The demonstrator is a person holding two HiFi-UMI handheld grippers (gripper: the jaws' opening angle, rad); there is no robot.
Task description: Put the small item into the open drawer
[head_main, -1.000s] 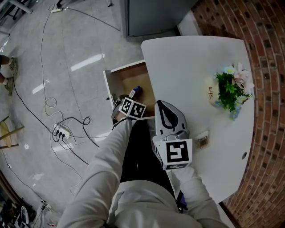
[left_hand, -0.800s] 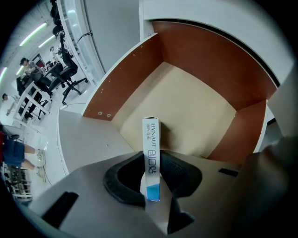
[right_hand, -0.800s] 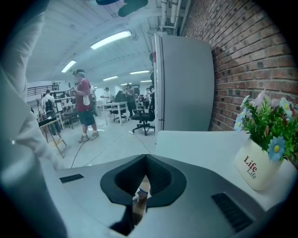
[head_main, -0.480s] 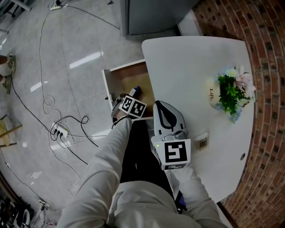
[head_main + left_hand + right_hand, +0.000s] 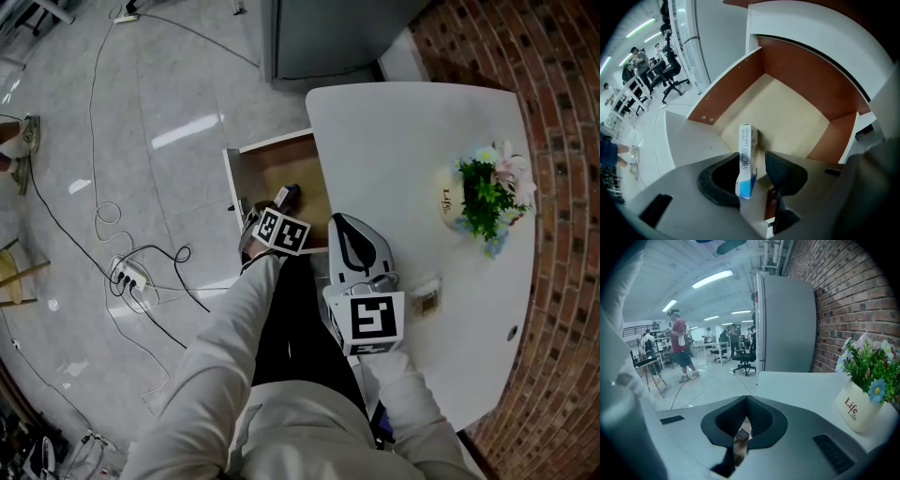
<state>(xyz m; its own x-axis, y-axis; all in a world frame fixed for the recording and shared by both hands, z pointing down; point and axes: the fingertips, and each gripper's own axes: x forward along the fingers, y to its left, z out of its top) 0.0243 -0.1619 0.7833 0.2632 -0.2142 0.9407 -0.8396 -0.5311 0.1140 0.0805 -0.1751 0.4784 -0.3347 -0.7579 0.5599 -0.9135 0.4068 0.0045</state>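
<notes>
Small item (image 5: pixel 746 159) = slim white and blue carton, sitting end-on between the 2 jaws of my left claw (image 5: pixel 752 174), printed end pointing away into the open drawer (image 5: pixel 787 112). My left claw's jaws have just been opening and now stand wide. The carton leans by the left pad, there is a clear gap to the right pad, and nothing presses on it. Can't tell if its far end touches the drawer floor. In the head view the carton shows as a small dark shape inside the drawer, by the side next to the white surface (image 5: pixel 403 141), just beyond my left claw's marker cube. The drawer has brown walls and a pale floor, is pulled out from under the surface edge, and holds nothing else I can see. My right claw (image 5: pixel 746 420) is closed, pad tips meeting, parked over the near part of the surface and aimed across it. A small brownish bit shows in the slit below the tips, too blurred to name. 1 white flower pot (image 5: pixel 855 411) sits on the surface far from the drawer. 1 small barcoded tag (image 5: pixel 427 298) lies just beside my right claw. A power strip (image 5: pixel 128 277) with cables is on the floor.
</notes>
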